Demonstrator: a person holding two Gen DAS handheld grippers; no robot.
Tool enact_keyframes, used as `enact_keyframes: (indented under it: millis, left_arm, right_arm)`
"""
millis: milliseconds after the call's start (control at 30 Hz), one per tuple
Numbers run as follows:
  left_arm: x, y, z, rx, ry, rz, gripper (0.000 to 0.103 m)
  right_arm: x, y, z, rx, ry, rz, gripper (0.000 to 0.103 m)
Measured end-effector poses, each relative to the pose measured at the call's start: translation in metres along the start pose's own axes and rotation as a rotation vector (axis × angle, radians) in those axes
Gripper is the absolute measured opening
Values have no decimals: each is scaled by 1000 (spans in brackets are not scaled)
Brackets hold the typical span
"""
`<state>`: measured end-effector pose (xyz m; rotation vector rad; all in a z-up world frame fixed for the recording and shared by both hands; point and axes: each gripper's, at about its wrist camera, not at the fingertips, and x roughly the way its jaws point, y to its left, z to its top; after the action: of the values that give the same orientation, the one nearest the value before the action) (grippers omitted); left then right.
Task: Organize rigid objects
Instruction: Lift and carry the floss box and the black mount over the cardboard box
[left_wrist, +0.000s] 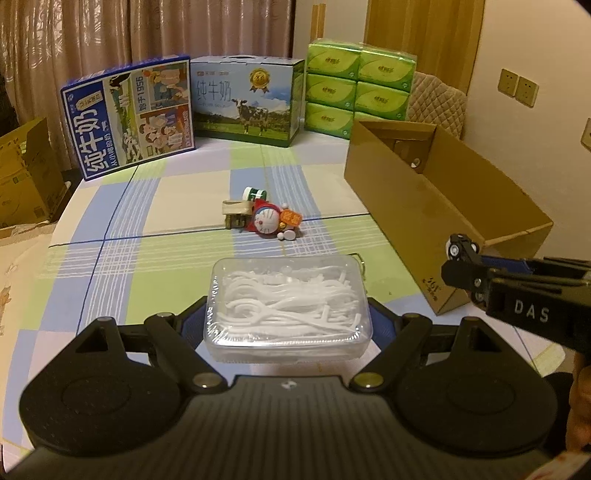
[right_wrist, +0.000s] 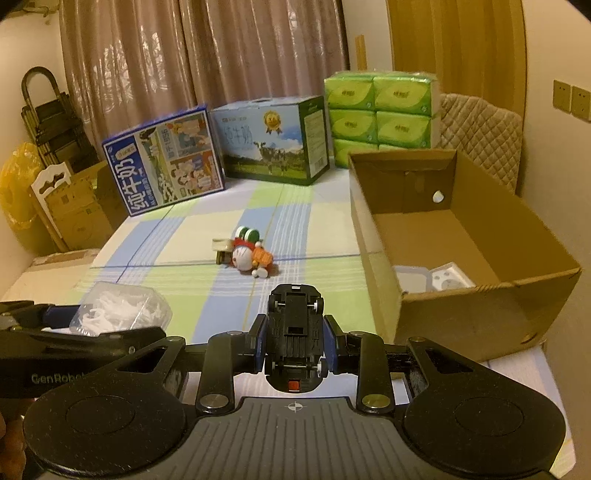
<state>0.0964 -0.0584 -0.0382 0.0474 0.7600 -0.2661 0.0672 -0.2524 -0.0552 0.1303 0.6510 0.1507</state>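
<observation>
The left gripper (left_wrist: 288, 314) is closed on a clear plastic lidded box of white floss picks (left_wrist: 288, 306), its two fingers pressing the box's short ends. The box is held roughly level above the checked blue, green and white tablecloth (left_wrist: 177, 251), with its long axis running across the gripper, left to right in the left wrist view. The same box (right_wrist: 118, 308) shows at the lower left of the right wrist view.

The right gripper (right_wrist: 294, 341) is clamped on a small black toy car (right_wrist: 294, 332), one finger on each flank. The car is turned belly-up, so its chassis, axles and white-hubbed wheels face the camera. Its long axis runs straight forward along the fingers, away from the camera. In the left wrist view the right gripper (left_wrist: 458, 258) holds the car (left_wrist: 460, 247) just beside the near corner of the open brown cardboard box (left_wrist: 443, 206).

That box (right_wrist: 480, 321) stands on the right side of the table, and a white flat item (right_wrist: 448, 278) lies on its floor near the front wall.

In the middle of the table, well apart from both grippers, a round-headed cartoon cat figurine in red (left_wrist: 267, 219) lies on its side. It touches a small tan toy vehicle (left_wrist: 236, 214), and a green-and-white small cylinder (left_wrist: 255, 192) lies just behind it.

Along the far edge stand a blue milk carton case (left_wrist: 129, 118), a second milk case with a cow picture (left_wrist: 247, 101) and a stack of green tissue packs (left_wrist: 358, 88).
</observation>
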Motion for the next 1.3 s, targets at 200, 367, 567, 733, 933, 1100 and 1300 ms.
enact_keyframes:
  millis: [200,367,567,733,933,1100,1300]
  left_arm:
    - [-4,-15,4,15,-10,-28,83]
    - [-6,-31,12,41,-24,-48,83]
    - [-5,-53,22,74,-38,-75,83]
    - [-1,-72,31,99,-45,-104,83]
    - [5,-97,44,128,-52,-137,83]
    - [13,-119,62,153,-67,-170,83]
    - [30,-145,81,167,-72,-213,83]
  right_arm:
    - [-11,-9,6,11,-24,-13,27]
    - [-21,-20,12,27,-50,-30,27]
    - [-30,-39,21,40,-69,-59,27]
    - [-35,-58,27,46,-80,-87,27]
    - [-40,-86,35,44,-88,-121,27]
    - [-44,-117,49,56,-106,-162,27]
    - [-42,-155,63,87,-107,-192,27]
